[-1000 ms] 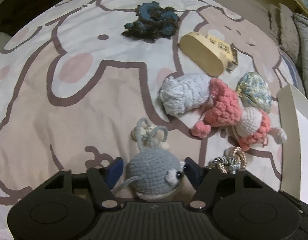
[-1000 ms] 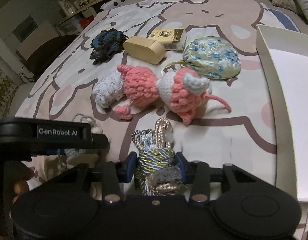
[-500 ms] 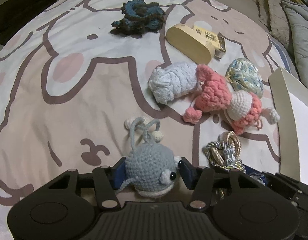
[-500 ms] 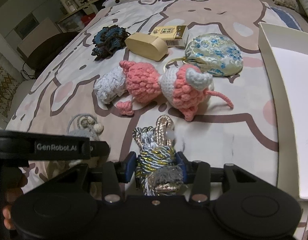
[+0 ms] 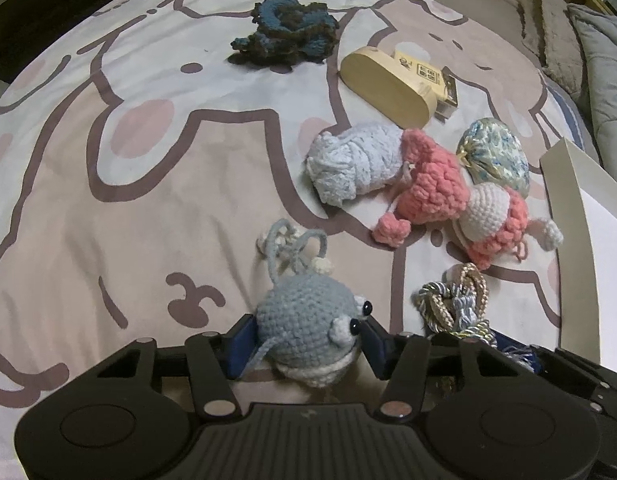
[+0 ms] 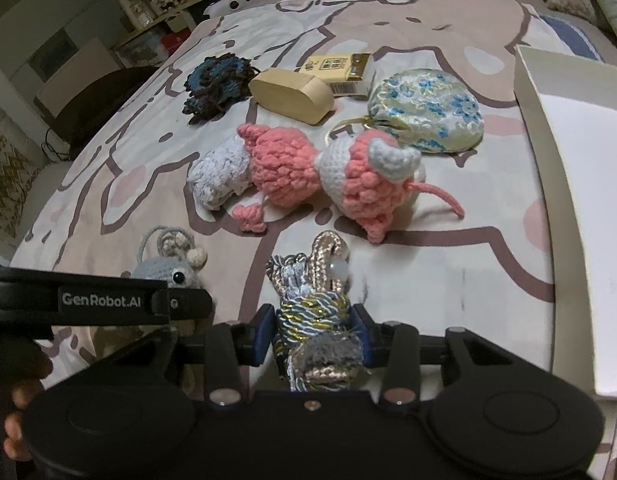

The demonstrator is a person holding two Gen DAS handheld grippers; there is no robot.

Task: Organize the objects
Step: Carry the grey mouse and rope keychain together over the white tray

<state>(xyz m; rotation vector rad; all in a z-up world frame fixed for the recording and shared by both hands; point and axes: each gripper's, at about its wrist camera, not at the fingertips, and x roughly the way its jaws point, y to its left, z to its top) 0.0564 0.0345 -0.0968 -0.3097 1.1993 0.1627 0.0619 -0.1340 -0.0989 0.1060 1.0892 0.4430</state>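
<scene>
Cartoon-print bedspread (image 5: 148, 208) underlies everything. Left claw (image 5: 306, 342) clamps grey crocheted round mouse toy (image 5: 304, 330), lower centre. Right claw (image 6: 314, 330) pinches silver-gold braided cord tassel (image 6: 312, 300), lower centre; white shallow cardboard box (image 6: 580, 200) at right edge.

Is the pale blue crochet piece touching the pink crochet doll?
Touching. In the right wrist view the pale blue crochet piece presses directly against the pink crochet doll with no bedsheet visible between them; the left wrist view agrees.

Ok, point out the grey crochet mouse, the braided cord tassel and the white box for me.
grey crochet mouse (image 5: 304, 332), left wrist view, middle of its round body.
braided cord tassel (image 6: 314, 312), right wrist view, wound middle section between the fingers.
white box (image 6: 548, 216), right wrist view, its near side wall.
</scene>
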